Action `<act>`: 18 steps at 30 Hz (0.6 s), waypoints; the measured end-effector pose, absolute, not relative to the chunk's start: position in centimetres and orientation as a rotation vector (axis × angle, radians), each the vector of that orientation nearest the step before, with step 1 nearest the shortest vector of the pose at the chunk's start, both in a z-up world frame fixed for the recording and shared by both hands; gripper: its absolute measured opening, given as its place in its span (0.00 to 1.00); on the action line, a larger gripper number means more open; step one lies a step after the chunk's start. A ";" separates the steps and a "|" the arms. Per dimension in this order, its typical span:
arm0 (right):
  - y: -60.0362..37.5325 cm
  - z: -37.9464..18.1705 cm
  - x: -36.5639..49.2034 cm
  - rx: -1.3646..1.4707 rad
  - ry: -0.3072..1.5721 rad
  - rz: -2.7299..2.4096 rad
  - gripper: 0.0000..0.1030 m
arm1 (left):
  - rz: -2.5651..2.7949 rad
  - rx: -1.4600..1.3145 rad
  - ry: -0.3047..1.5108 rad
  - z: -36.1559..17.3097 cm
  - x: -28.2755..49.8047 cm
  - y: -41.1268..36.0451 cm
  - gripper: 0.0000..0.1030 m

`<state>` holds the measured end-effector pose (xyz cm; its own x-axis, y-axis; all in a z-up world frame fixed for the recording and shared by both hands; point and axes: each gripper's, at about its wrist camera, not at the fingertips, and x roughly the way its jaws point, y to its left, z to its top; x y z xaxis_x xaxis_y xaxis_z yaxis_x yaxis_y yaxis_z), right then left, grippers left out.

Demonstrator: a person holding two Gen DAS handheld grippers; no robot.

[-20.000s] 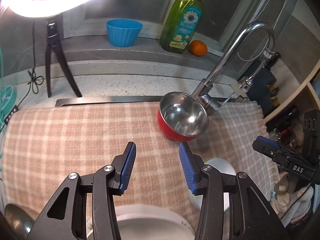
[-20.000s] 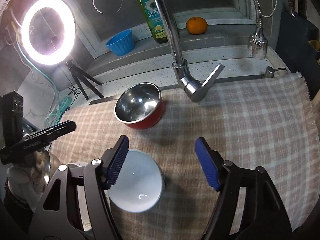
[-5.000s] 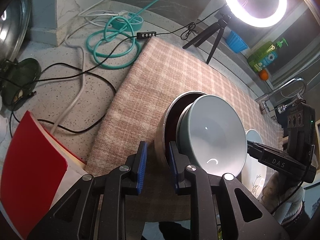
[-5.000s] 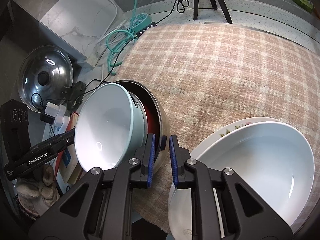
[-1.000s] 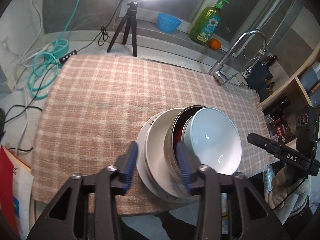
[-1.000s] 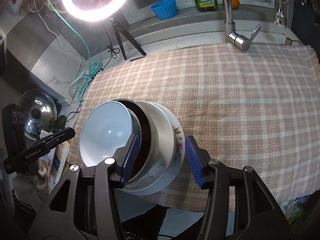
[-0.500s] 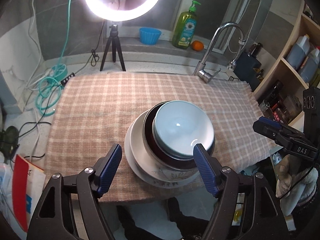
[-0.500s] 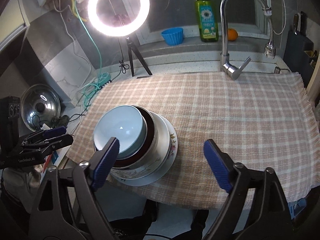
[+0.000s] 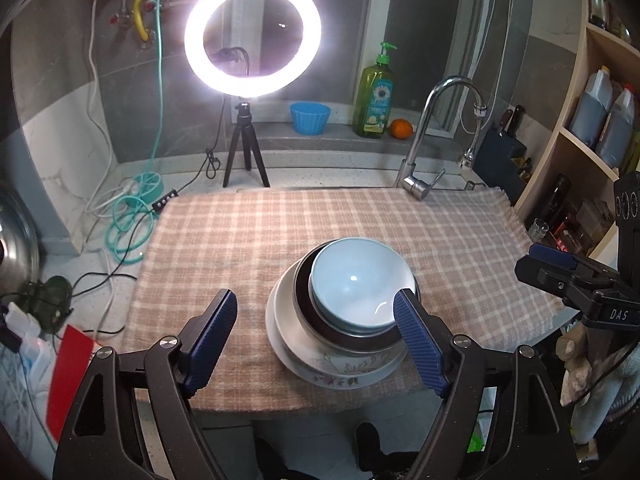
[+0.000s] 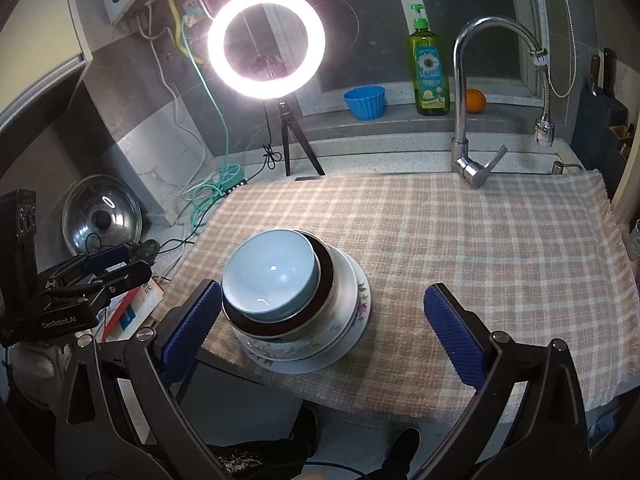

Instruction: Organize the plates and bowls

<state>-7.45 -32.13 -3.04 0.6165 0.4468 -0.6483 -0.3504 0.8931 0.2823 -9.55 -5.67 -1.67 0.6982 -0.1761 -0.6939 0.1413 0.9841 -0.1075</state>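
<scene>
A stack stands near the front edge of the checked cloth (image 9: 280, 232): a light blue bowl (image 9: 360, 282) on top, nested in a steel bowl with a red outside (image 9: 352, 340), inside a white bowl (image 9: 288, 320) on a flowered plate (image 9: 340, 378). The stack also shows in the right wrist view, with the blue bowl (image 10: 272, 276) and the plate (image 10: 360, 304). My left gripper (image 9: 316, 342) is open and empty, held back above the front of the stack. My right gripper (image 10: 324, 332) is open and empty, held back from the stack.
A ring light on a tripod (image 9: 252, 40), a blue cup (image 9: 310, 118), a green soap bottle (image 9: 376, 92) and an orange (image 9: 401, 129) stand at the back. A tap (image 9: 424, 152) rises at the back right. Cables (image 9: 128, 224) and a pot lid (image 10: 102, 216) lie left.
Both grippers have let go of the stack, opened wide and drawn back and up. The stack stays on the cloth.
</scene>
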 end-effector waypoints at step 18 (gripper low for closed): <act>-32.3 -2.7 -7.9 0.136 0.741 0.456 1.00 | -0.176 -0.037 0.760 -1.3 -9.9 -6.5 0.78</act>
<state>-7.91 -32.35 -2.71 0.6452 0.4467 -0.6198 -0.3523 0.8938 0.2775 -9.89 -6.51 -1.28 0.7107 -0.1718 -0.6822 0.1451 0.9847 -0.0968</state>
